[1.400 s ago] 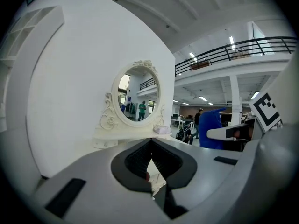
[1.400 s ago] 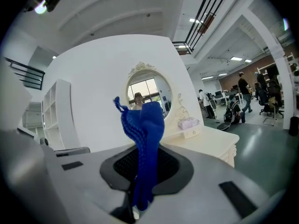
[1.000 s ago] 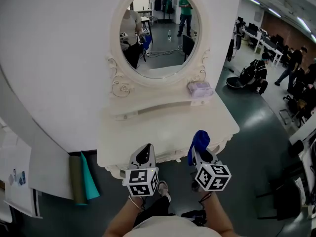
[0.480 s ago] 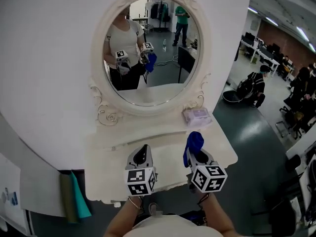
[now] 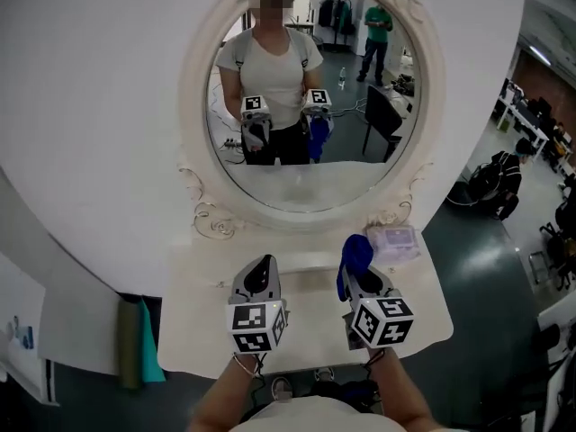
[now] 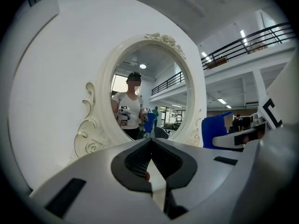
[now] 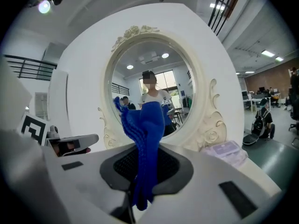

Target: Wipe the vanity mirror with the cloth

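Observation:
An oval vanity mirror (image 5: 310, 97) in an ornate cream frame stands at the back of a cream dressing table (image 5: 193, 331); it also fills the left gripper view (image 6: 147, 97) and the right gripper view (image 7: 152, 97). My right gripper (image 5: 358, 275) is shut on a blue cloth (image 5: 355, 259) that sticks up from its jaws (image 7: 142, 139), held over the table short of the glass. My left gripper (image 5: 261, 275) hovers beside it, shut with nothing in it (image 6: 150, 164). The glass reflects the person and both grippers.
A pale purple packet of wipes (image 5: 396, 239) lies on the table's right back corner, also seen in the right gripper view (image 7: 226, 149). A teal and olive board (image 5: 135, 354) leans at the table's left. People and desks fill the room to the right.
The view has closed in on the mirror and risen, so the reflection of the person now fills the glass. Both grippers keep their places over the table, the cloth still held.

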`<state>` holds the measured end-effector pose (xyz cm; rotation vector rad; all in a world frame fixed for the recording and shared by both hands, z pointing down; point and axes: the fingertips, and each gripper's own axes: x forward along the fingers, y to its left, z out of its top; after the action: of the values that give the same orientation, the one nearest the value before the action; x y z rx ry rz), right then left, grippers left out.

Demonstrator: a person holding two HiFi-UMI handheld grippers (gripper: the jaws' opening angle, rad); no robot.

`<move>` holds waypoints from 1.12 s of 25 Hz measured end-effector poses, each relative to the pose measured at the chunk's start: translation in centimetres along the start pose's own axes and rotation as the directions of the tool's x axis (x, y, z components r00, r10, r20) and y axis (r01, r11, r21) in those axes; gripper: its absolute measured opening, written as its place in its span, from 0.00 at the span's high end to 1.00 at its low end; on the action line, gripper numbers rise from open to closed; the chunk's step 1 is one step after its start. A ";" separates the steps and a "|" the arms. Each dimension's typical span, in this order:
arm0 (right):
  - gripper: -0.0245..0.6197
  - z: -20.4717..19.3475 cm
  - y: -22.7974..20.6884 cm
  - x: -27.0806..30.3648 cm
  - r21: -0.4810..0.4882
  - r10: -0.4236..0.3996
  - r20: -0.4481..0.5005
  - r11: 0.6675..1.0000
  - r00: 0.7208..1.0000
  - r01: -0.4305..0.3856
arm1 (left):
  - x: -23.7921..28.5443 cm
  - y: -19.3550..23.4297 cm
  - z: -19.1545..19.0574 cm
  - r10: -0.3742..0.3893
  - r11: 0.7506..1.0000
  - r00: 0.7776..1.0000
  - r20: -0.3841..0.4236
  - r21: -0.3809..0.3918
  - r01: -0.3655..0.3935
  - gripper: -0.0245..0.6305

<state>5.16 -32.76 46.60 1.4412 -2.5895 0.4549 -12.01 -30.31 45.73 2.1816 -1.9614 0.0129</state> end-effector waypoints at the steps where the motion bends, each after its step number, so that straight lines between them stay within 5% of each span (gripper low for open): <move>1: 0.86 0.5 0.1 1.0 -0.007 0.027 -0.003 1.000 1.000 -0.027 | 0.3 0.4 0.2 0.024 1.000 1.000 0.002 0.000 -0.024 0.95; 8: 0.86 6.8 1.8 6.1 -0.168 0.202 -0.015 0.965 0.979 -0.202 | 2.0 2.6 3.9 0.148 0.989 0.988 0.047 -0.010 -0.148 0.96; 13: 0.86 13.3 4.9 8.5 -0.404 0.275 -0.037 0.875 0.961 -0.266 | 3.4 4.0 8.6 0.159 0.985 0.984 0.080 0.051 -0.163 0.95; 18: 0.86 19.3 7.5 9.5 -0.637 0.268 -0.014 0.741 0.963 -0.215 | 4.8 4.4 14.5 0.114 0.984 0.986 0.124 0.122 -0.129 0.96; 23: 0.86 26.3 9.2 9.9 -0.724 0.247 0.051 0.676 0.968 -0.135 | 5.6 5.1 21.1 0.095 0.982 0.979 0.179 0.142 -0.121 0.96; 28: 0.86 33.6 12.4 9.9 -0.844 0.210 0.111 0.537 0.971 -0.020 | 5.8 6.0 27.2 0.121 0.976 0.964 0.237 0.151 -0.159 0.95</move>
<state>-9.92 -45.64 15.20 0.9575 -2.4139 -0.9026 -20.81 -40.89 20.79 2.2270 -2.3170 -0.0515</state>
